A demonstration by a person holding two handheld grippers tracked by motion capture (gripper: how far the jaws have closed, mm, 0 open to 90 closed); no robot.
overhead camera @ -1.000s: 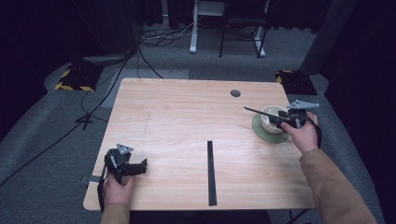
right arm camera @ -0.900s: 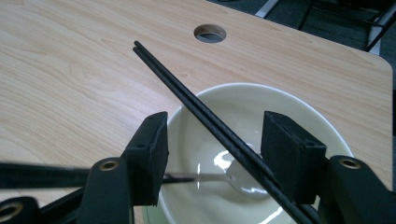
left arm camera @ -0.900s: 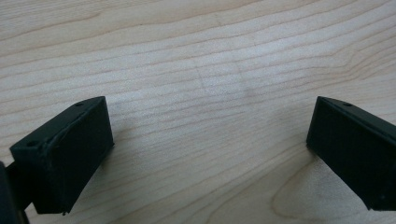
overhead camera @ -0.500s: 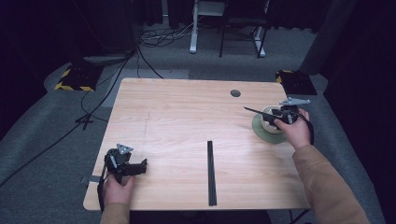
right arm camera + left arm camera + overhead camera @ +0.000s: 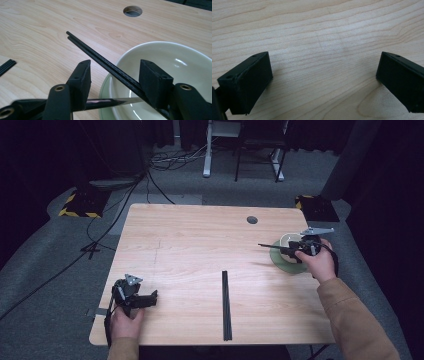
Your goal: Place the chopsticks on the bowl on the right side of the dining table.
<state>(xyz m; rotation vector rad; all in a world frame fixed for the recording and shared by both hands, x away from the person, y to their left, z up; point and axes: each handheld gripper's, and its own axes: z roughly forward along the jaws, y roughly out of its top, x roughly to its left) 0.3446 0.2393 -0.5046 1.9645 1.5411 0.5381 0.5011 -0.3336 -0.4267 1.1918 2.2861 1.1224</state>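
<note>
A pale green bowl [image 5: 290, 240] [image 5: 170, 60] stands on a darker green plate [image 5: 280, 263] [image 5: 104, 95] at the table's right side. A pair of black chopsticks [image 5: 270, 245] [image 5: 95, 53] lies slanted over the bowl's rim, its tips poking out to the left. My right gripper [image 5: 289, 251] [image 5: 115, 66] straddles them. Its jaws have just been closing, with the chopsticks between them against the right jaw and the left jaw clear. My left gripper [image 5: 151, 298] [image 5: 324, 72] rests open on bare wood at the front left.
A second pair of black chopsticks [image 5: 226, 305] [image 5: 6, 66] lies straight on the wooden table [image 5: 190, 245] near its front edge. A round cable hole [image 5: 252, 220] [image 5: 132, 11] sits at the back right. Cables and chair legs are on the floor behind.
My right hand has shifted slightly to the left over the bowl. The chopsticks and my left hand stay where they were.
</note>
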